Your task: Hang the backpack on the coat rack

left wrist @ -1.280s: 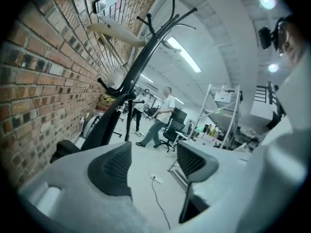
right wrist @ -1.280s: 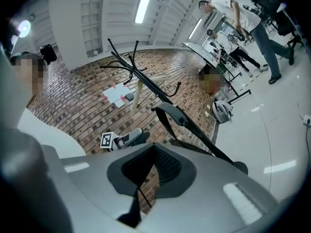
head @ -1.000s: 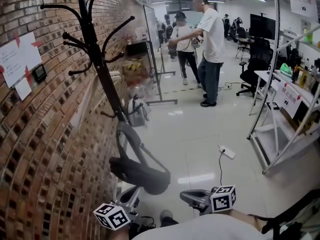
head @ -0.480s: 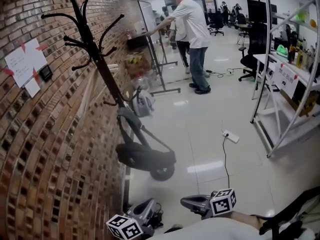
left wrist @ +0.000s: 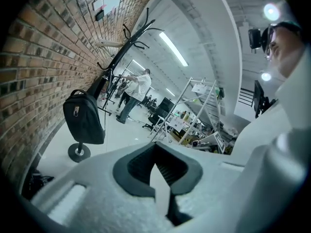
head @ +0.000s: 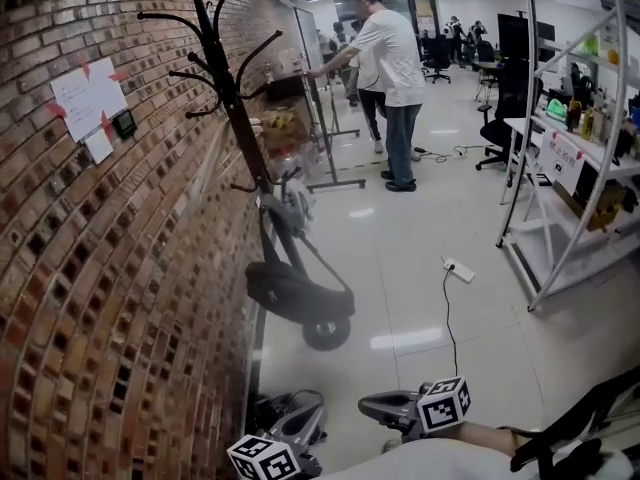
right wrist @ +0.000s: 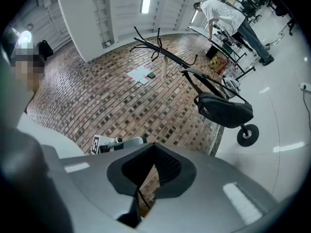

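And there it is: the black fabric backpack [head: 298, 293] hangs by its strap from a low hook of the black metal coat rack [head: 232, 98], its body against the pole, long axis running down toward the rack's round base [head: 326, 333]. Both tools sit well short of the rack. The left gripper [left wrist: 156, 154] has its jaws pressed together on nothing, and the right gripper [right wrist: 154, 152] is closed and empty too. The bag lies straight ahead of both. The left one, on the rack's side by the red brick wall [head: 120, 298], looks nearer if any adjusting is needed, though the job looks done
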{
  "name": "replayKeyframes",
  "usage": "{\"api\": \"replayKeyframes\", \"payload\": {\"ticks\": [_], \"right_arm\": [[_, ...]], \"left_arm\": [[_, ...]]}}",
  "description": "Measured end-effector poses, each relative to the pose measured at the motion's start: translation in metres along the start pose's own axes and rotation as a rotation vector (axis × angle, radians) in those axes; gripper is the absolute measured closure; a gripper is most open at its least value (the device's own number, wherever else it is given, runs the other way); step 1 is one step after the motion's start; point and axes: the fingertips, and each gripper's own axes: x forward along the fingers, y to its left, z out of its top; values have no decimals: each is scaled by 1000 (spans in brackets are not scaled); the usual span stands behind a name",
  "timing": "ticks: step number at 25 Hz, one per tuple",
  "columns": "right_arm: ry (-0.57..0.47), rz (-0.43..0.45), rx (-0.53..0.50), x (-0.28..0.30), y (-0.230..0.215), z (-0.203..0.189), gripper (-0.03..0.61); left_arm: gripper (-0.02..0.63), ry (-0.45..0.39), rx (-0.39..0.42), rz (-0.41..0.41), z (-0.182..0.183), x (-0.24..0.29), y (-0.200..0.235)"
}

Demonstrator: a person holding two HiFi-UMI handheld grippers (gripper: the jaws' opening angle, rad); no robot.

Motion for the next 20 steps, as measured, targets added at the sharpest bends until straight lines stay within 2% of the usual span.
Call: {"api": "replayKeyframes", "payload": {"ticks": [10,14,20], "right_arm": [[118,37,-25,38,126,-151,580],[102,16,-43,37,156,-181,580],[83,9,-70,33,188,-209,580]], "left_arm": [[614,-7,-83,4,-94,-157,-44],[614,-11,-59,-10,-115,-197,-64],[614,-5,-46,-20,-135,-229,-81]]}}
